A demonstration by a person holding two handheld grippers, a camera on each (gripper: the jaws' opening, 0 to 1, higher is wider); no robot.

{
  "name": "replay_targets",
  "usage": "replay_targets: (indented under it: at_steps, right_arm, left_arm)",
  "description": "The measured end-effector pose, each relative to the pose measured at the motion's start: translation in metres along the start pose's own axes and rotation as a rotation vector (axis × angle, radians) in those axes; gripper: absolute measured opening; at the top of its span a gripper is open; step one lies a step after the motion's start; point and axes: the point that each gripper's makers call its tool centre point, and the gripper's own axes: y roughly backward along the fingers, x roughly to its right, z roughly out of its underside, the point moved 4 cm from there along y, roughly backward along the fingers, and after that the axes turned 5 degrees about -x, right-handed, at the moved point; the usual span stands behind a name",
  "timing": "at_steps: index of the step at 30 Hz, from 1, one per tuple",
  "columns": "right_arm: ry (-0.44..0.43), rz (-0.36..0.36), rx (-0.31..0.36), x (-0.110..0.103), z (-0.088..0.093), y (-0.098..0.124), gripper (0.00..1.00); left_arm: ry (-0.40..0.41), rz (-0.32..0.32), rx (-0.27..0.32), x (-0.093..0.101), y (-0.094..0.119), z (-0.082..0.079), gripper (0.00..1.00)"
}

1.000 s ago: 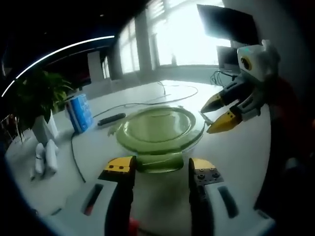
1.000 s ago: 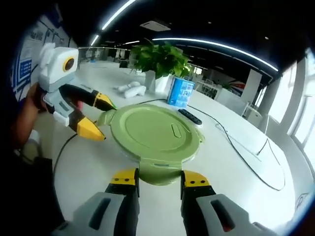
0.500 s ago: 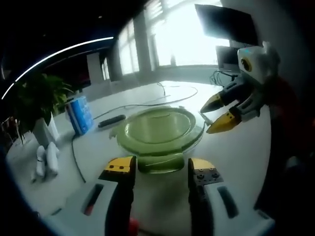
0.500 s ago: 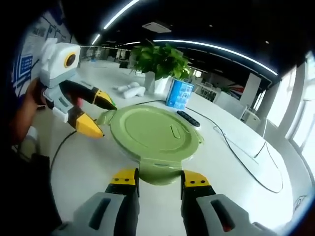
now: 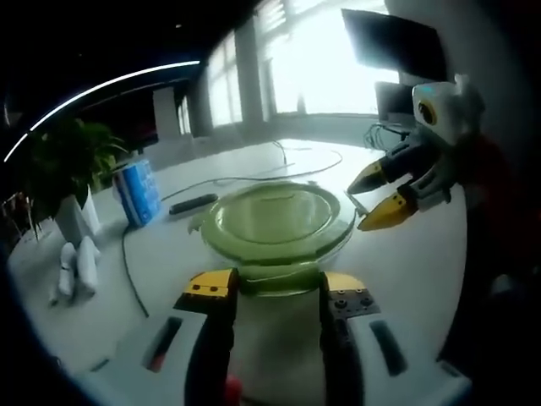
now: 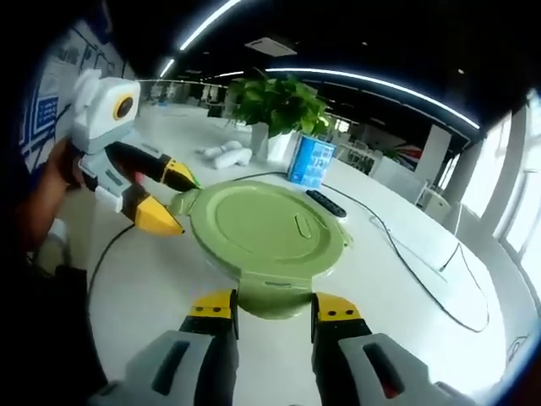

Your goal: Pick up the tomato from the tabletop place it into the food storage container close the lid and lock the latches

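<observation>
Both grippers, left gripper (image 5: 269, 286) and right gripper (image 6: 272, 305), jaws apart; green lid (image 6: 266, 230) on container just ahead; latches likely remain; tomato unseen.

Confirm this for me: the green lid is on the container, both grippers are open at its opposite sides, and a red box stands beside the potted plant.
One detail is wrong: the box is blue, not red, as the right gripper view shows. The rest stands: the green lid is on the container, the left gripper and right gripper are open at its opposite sides, and the box stands beside the potted plant.

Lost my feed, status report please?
Both tongs open, left tongs and right tongs at container latches. Lid on the green container. Nothing in the way.
</observation>
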Motion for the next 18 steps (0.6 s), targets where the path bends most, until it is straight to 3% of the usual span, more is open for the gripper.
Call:
replay_targets:
  at_steps: [3, 5, 6, 12, 15, 18]
  right_arm:
    - [-0.113, -0.036, 0.019, 0.004, -0.001, 0.0, 0.28]
    - [-0.108, -0.046, 0.01, 0.005, -0.002, -0.002, 0.28]
    - [-0.106, -0.052, -0.003, 0.004, -0.003, -0.004, 0.29]
    - [-0.07, -0.039, -0.039, 0.0, -0.005, -0.004, 0.28]
    - [-0.035, -0.014, -0.042, 0.0, -0.005, 0.002, 0.27]
    - [-0.036, 0.006, -0.048, 0.003, -0.005, 0.004, 0.27]
  left_arm:
    - [0.014, -0.006, 0.058, -0.006, 0.004, 0.001, 0.33]
    - [0.066, -0.001, 0.086, -0.009, 0.005, 0.005, 0.38]
    - [0.085, 0.01, 0.131, -0.012, 0.006, 0.007, 0.38]
    - [0.247, 0.116, 0.271, -0.018, 0.001, 0.025, 0.41]
    - [0.219, 0.097, 0.362, -0.026, 0.003, 0.022, 0.41]
    - [0.207, 0.121, 0.378, -0.022, 0.007, 0.024, 0.41]
